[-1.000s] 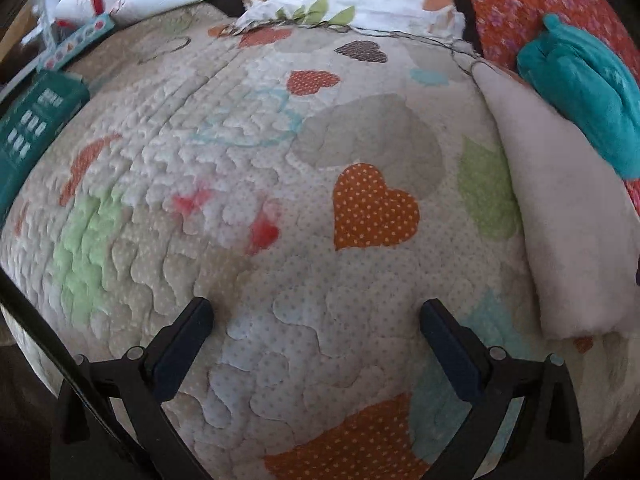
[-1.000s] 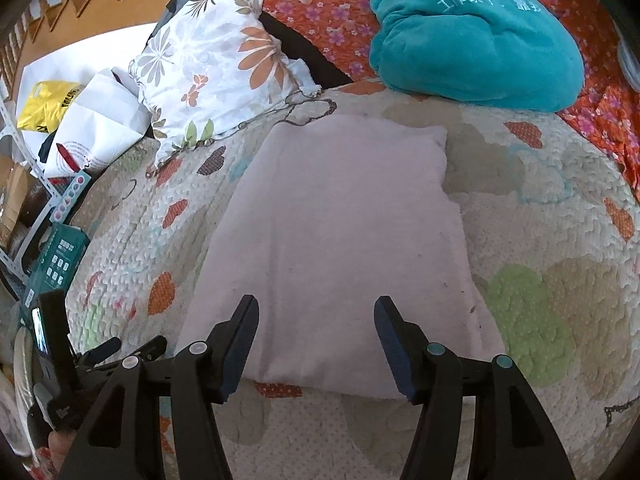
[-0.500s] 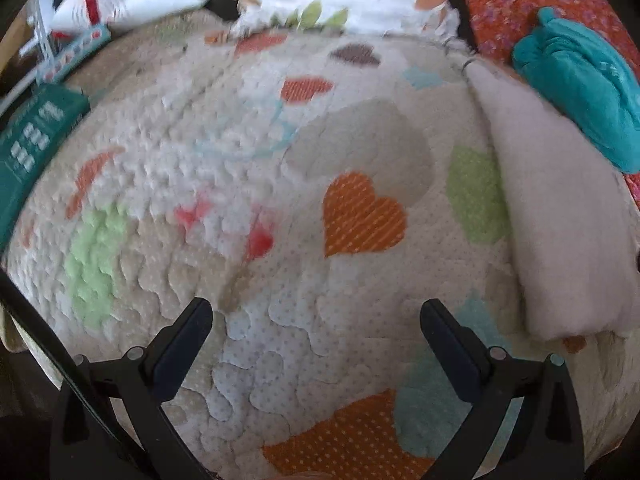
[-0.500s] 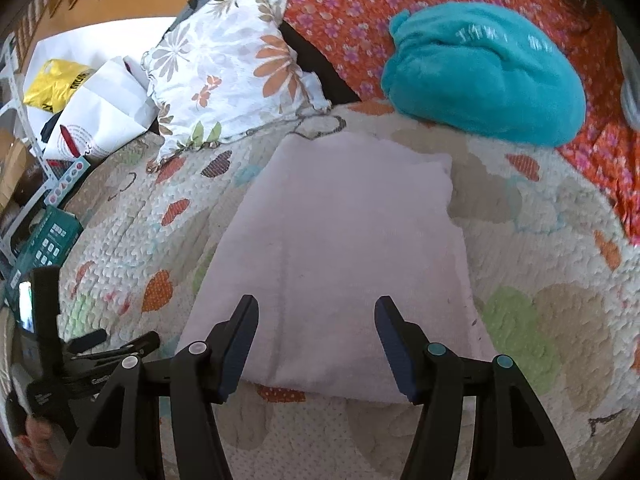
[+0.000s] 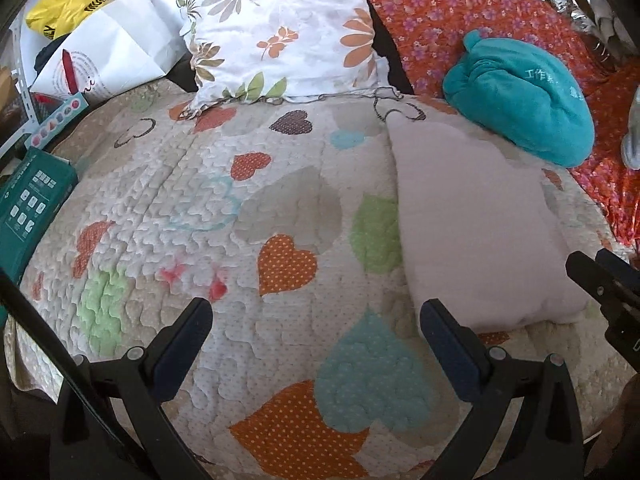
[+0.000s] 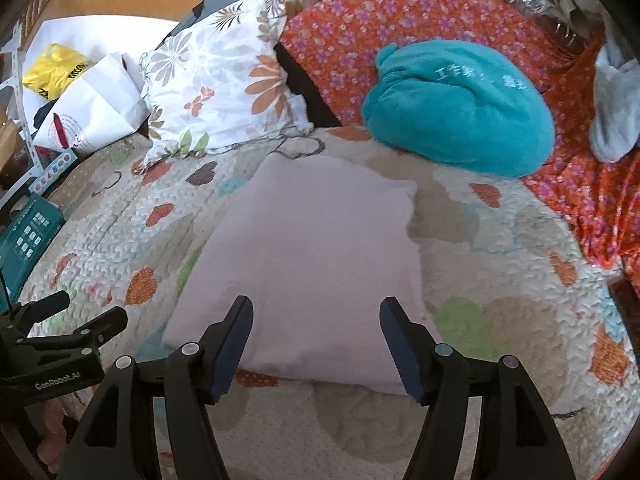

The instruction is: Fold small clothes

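A pale pink folded garment [image 6: 316, 264] lies flat on the heart-patterned quilt [image 6: 500, 320]. In the left wrist view it [image 5: 476, 224] lies to the right. My right gripper [image 6: 316, 320] is open and empty, held just above the garment's near edge. My left gripper [image 5: 316, 320] is open and empty over bare quilt [image 5: 240, 240], left of the garment. The right gripper's tip [image 5: 600, 284] shows at the right edge of the left wrist view. The left gripper [image 6: 80, 320] shows at the lower left of the right wrist view.
A teal fleece bundle [image 6: 460, 108] lies behind the garment on an orange floral cover [image 6: 344, 40]. A floral pillow [image 6: 224, 84] lies at the back left. A green box [image 5: 32, 200], white bag [image 5: 112, 48] and yellow bag [image 5: 60, 8] sit beyond the left edge.
Both grippers have drawn back and up from the bed, so more of the quilt, pillow and teal bundle shows. Both stay open. The garment has not moved.
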The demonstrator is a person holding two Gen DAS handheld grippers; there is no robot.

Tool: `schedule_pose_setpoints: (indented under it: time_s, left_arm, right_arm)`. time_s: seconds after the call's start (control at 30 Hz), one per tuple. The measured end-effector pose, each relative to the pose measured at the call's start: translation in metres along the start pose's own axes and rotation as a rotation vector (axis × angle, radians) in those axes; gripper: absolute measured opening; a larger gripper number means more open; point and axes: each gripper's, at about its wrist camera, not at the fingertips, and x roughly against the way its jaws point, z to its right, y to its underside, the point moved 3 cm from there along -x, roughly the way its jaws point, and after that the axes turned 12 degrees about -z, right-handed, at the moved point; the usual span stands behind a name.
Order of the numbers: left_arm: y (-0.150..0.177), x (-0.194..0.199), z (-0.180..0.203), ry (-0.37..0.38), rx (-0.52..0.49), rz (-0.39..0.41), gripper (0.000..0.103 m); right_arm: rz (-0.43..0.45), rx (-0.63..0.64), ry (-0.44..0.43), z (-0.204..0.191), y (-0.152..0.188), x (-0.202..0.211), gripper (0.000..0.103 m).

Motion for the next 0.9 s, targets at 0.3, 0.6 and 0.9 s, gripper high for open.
schedule_pose_setpoints:
  time_s: [0.3,0.6,0.9]
  left_arm:
    - [0.003,-0.002,0.0,0.066,0.011,-0.033,0.103]
    - [0.006,-0.012,-0.006,0.071,0.029,-0.066,0.103]
    - [0.006,-0.017,-0.009,0.073,0.038,-0.081,0.103]
  right_arm:
    - [-0.019,-0.007,0.066,0.002,0.002,-0.003,0.073]
    - [-0.044,0.015,0.107,0.001,0.004,-0.01,0.073]
    - [-0.048,0.033,0.103,-0.004,0.004,-0.014,0.073]
